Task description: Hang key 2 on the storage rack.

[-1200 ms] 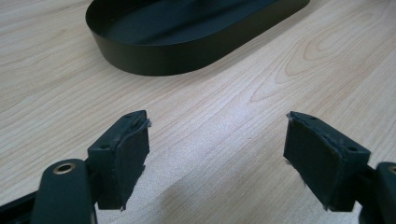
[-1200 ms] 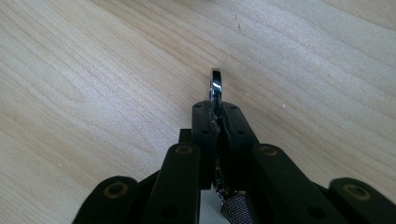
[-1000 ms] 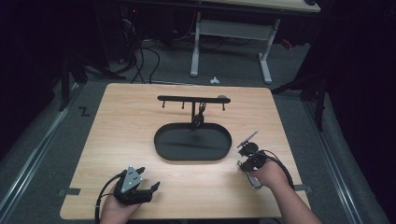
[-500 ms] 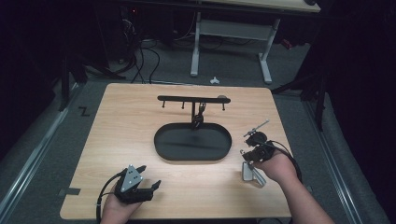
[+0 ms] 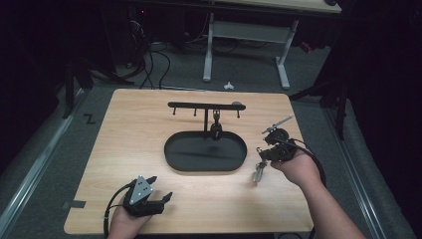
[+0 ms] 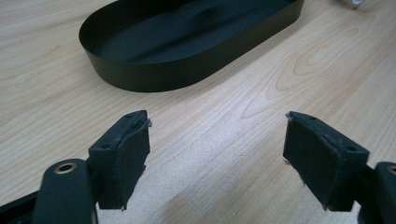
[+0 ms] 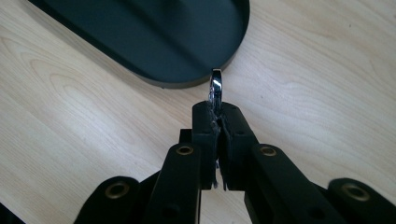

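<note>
My right gripper [image 5: 262, 158] hangs over the table just right of the black oval tray [image 5: 171, 160], shut on a small silver metal piece [image 5: 258, 173] that dangles below it. In the right gripper view the jaws [image 7: 218, 116] are pressed together on the piece's shiny rounded edge [image 7: 215, 87], with the tray's end [image 7: 196, 79] right behind it. My left gripper [image 5: 160, 188] rests at the table's front left, open, with nothing between its pads [image 6: 217, 140]. A black rack with hooks [image 5: 206, 105] stands at the tray's far rim, and a dark item [image 5: 217, 122] hangs from it.
The wooden table [image 5: 129, 129] ends close behind the rack and just right of my right hand. The tray's inside [image 6: 187, 32] holds nothing that I can see. A cable [image 5: 311, 154] loops around the right hand. Dark floor and desk legs lie beyond.
My right gripper has risen and shifted slightly toward the far right, taking the silver piece with it. The left gripper has stayed in place.
</note>
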The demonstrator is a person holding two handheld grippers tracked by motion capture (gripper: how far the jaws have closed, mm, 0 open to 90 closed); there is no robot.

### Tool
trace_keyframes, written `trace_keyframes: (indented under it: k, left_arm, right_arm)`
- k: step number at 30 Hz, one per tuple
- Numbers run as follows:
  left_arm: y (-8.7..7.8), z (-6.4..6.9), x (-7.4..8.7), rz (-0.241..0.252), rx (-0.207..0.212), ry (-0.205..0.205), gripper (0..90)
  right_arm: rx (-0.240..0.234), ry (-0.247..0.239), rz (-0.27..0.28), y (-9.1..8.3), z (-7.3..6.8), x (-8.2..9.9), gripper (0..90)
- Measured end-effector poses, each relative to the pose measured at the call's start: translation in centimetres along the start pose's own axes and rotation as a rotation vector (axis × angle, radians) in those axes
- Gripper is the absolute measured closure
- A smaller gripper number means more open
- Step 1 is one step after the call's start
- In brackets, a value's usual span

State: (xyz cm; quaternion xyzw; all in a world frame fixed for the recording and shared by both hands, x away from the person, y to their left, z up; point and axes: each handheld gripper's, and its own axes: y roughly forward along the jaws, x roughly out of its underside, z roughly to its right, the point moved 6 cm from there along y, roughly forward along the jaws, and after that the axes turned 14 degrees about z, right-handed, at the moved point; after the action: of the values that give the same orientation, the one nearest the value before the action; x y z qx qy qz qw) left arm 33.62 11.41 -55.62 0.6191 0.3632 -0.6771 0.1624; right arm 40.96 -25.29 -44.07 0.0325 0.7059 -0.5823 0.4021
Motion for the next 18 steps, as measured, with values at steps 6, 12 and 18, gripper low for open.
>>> trace_keyframes:
  k: [6,12,18]
  left_arm:
    - [-0.3,0.0,-0.1,0.003,-0.003,0.002,23.3]
    - [-0.7,-0.1,0.0,-0.002,-0.010,0.008,23.3]
    - [-0.6,0.1,0.1,-0.010,-0.008,0.014,23.3]
  right_arm:
    - [-0.002,-0.017,0.012,-0.3,-0.6,-1.5,86.1]
    - [0.005,-0.029,0.033,-0.5,-1.2,-3.0,86.1]
    - [-0.004,-0.060,0.035,-0.4,-1.7,-4.3,86.0]
